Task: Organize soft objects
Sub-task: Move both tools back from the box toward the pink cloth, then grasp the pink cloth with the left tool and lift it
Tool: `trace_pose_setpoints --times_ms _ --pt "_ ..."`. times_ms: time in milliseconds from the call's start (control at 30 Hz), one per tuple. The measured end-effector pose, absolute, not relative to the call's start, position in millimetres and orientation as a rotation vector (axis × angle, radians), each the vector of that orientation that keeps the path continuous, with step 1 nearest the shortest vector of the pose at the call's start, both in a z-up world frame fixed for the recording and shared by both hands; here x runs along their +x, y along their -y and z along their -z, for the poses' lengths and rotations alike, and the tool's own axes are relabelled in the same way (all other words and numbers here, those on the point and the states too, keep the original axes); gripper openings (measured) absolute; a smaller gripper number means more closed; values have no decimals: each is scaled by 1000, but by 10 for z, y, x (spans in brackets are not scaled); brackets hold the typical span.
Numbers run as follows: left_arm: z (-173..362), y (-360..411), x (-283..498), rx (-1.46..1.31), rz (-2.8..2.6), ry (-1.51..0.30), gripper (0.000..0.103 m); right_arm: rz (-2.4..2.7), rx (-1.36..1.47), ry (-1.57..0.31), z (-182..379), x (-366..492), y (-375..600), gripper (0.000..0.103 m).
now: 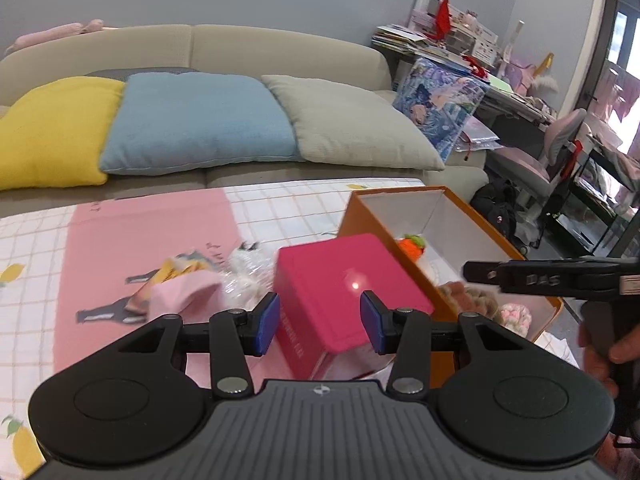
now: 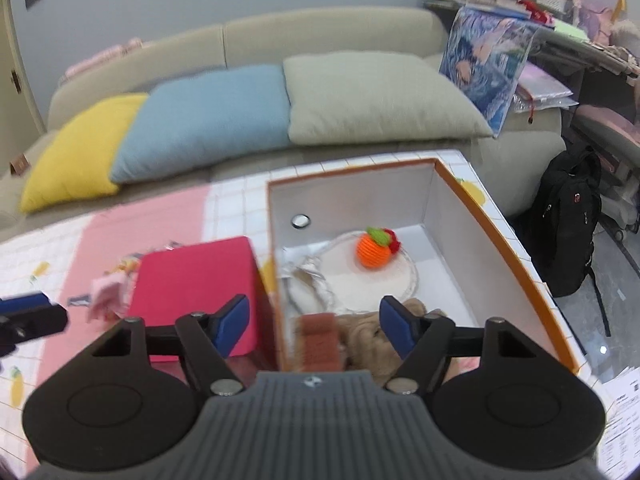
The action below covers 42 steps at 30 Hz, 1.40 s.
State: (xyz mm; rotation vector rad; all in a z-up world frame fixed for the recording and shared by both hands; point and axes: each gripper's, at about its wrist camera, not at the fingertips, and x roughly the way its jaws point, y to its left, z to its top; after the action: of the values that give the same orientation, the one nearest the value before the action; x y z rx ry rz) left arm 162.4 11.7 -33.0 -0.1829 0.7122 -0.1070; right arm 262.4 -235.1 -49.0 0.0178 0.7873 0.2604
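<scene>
- The pink cloth (image 1: 188,294) lies crumpled on the counter (image 1: 48,240), far left of the loose things and touching a yellow-and-grey printed piece (image 1: 182,268). It looks light and limp, and I judge it would sag from any grip. A raised fold near its middle seems the best place to pinch it.
- Clear crinkled plastic wrap (image 1: 244,272) sits between that cloth and the magenta box. It is probably slippery and noisy, so bunch it before lifting.
- The left hand-held gripper (image 1: 319,322) hovers with its jaws wide apart and holds nothing. Its blue pads flank the near corner of the magenta box (image 1: 348,284), apparently without touching. That box looks stiff, with a matte felt-like top.
- The right hand-held gripper (image 2: 313,324) is equally wide open and empty. It is poised above the near wall of the orange box (image 2: 500,236), which stands just beside the magenta one.
- Inside the orange box, white-lined, are soft things already collected. A rust-brown plush piece (image 2: 320,340) and tan fluffy fur (image 2: 368,340) lie at the near end. Beyond them, a crocheted orange fruit (image 2: 373,253) with a green leaf rests on a cream round pad (image 2: 400,280).
- The crocheted fruit looks squashy yet springy, so I would grip it across the body.
</scene>
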Motion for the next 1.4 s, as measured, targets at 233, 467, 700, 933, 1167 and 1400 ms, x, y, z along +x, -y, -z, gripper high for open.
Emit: trace_pose_setpoints --times_ms 233,467,700,933,1167,1400 --pt "441 -342 1246 -175 44 -714 53 -299 61 -724 494 2164 2082 71" --pt "625 -604 1004 -227 -47 -747 53 -379 41 -786 780 1881 1649 71" --pt "713 -752 973 -221 -65 -749 53 -503 -108 -761 898 1744 1211 57" --pt "714 -829 1201 -74 -17 -741 53 -615 -220 -682 865 1819 865 50" --pt "791 -943 1517 26 11 -763 56 -657 -303 -664 959 2012 460 30" --pt "965 -1108 1876 26 81 -777 66 -622 -407 -611 995 2329 267 19"
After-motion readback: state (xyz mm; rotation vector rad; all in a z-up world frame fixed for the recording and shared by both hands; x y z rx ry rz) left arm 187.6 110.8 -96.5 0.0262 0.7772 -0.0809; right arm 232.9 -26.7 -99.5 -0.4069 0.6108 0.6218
